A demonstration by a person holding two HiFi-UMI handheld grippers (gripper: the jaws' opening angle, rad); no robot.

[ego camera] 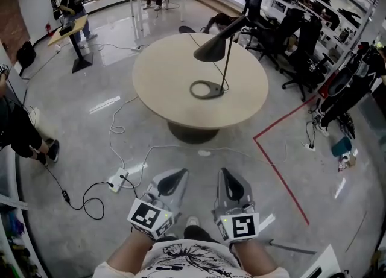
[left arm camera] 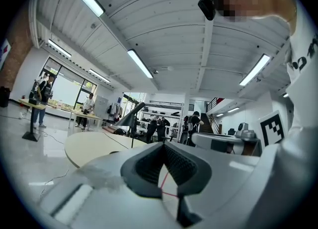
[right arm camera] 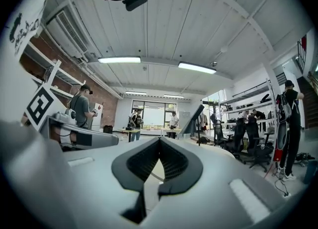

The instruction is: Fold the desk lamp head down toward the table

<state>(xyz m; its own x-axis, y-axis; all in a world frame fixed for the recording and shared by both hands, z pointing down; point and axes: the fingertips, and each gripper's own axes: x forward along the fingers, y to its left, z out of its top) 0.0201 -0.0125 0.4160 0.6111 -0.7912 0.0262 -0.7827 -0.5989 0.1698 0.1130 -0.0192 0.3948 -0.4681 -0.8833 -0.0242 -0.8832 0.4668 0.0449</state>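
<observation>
Standing desk lamp (ego camera: 212, 50), beyond left hand-held gripper (ego camera: 179, 174), right hand-held gripper (ego camera: 225, 173)

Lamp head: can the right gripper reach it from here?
Probably not yet: the right gripper is near the person's body, short of the table, and the lamp head is over its far side.

open floor (ego camera: 241, 156) up to round table (ego camera: 163, 84), power strip (ego camera: 118, 180) and cable (ego camera: 114, 129) at left, its top bare around desk lamp (ego camera: 215, 47)
</observation>
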